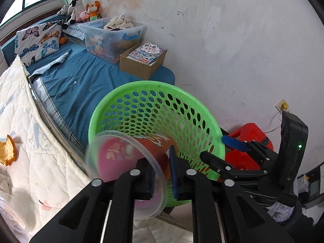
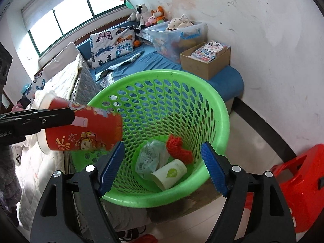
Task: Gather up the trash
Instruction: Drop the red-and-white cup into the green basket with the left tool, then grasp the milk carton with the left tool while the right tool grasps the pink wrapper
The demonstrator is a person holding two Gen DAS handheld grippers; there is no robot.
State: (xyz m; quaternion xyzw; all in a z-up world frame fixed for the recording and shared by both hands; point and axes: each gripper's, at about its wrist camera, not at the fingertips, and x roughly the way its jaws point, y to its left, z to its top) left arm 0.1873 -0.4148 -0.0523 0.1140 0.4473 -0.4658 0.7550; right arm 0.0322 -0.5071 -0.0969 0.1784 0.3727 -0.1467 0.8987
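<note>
A red printed noodle cup [image 1: 121,151] with a clear lid lies on its side over the near rim of the green mesh basket [image 1: 141,85]. Its rim sits between the narrowly parted pads of my left gripper [image 1: 160,156]. The cup is blurred while the fingers are sharp, so the pads look loose on it. In the right wrist view the same cup [image 2: 85,129] hangs at the basket's [image 2: 222,109] left rim beside a left finger [image 2: 50,117]. My right gripper [image 2: 163,147] stands open and empty above the basket mouth. Inside lie a white paper cup [image 2: 170,173], a plastic wrapper [image 2: 149,158] and red netting [image 2: 179,147].
An orange peel [image 1: 8,151] lies on the white quilt at the left. A red plastic stool [image 2: 299,182] stands right of the basket by the wall. On the blue bed behind are a cardboard box [image 1: 141,60] of books and a clear toy bin [image 1: 113,38].
</note>
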